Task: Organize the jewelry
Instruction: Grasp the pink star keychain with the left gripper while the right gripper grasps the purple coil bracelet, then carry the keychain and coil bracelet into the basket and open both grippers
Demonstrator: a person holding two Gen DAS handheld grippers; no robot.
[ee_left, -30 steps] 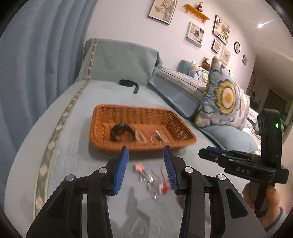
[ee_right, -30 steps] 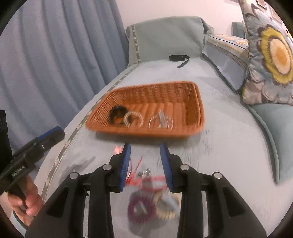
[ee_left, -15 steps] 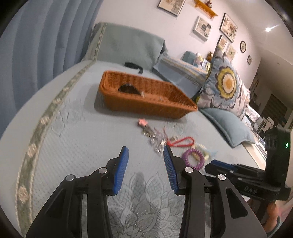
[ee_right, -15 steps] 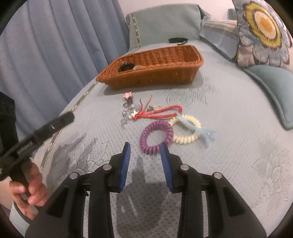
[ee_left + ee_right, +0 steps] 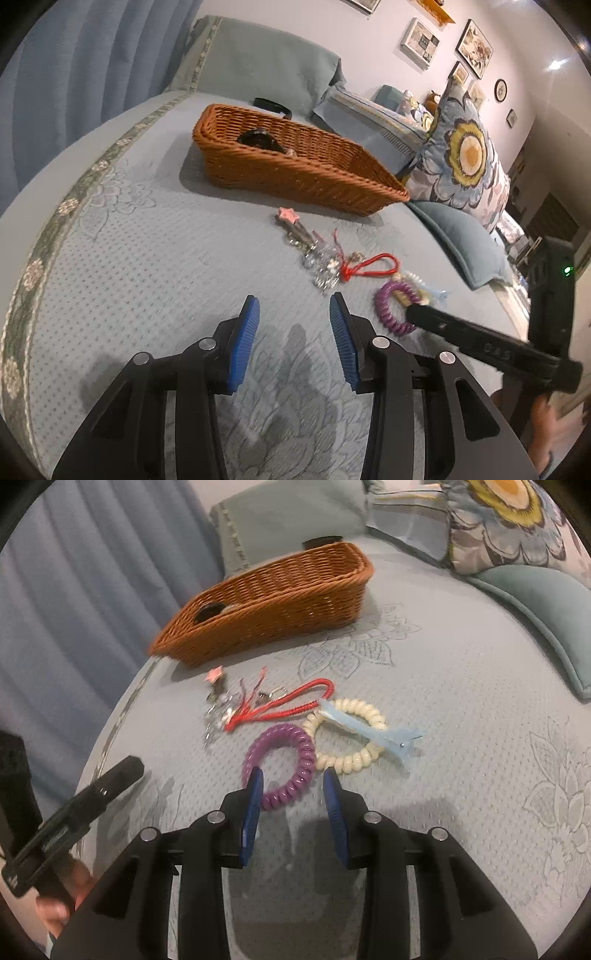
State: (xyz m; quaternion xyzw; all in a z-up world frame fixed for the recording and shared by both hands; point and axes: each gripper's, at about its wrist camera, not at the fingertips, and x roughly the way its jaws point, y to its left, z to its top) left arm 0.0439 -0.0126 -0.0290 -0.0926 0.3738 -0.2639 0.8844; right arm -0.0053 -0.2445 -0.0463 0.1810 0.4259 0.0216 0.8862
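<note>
Both grippers have come down toward the bedspread (image 5: pixel 461 686) over the last second: the basket (image 5: pixel 295 173), which a moment ago filled the middle of each view from above, now sits far off and is seen from the side, and the loose pieces have come up close. The right gripper (image 5: pixel 293 779) hangs low over the purple coil bracelet (image 5: pixel 284 764), its blue pads parted with the near edge of the coil lying between them; the pads do not look pressed on it, so nothing is gripped yet. The left gripper (image 5: pixel 293 308) is also parted and empty, pointing at bare cloth just short of the silvery charm cluster (image 5: pixel 321 266). I judge this the approach to a first pick-up, with the purple coil the likely item. Beside it, to the right, lies a cream coil bracelet (image 5: pixel 351 760) with a pale blue hair clip (image 5: pixel 373 731) resting across it; the two coils touch. Farther off lie a red cord (image 5: pixel 295 705) and a pink star charm (image 5: pixel 216 674), close to the basket's near wall. Inside the basket, a dark ring-shaped piece (image 5: pixel 258 138) shows over the rim at its left end, with something small and pale beside it; the low angle hides the rest of the floor. Beyond the basket a black band (image 5: pixel 271 105) lies on the bed, well apart from everything else.
</note>
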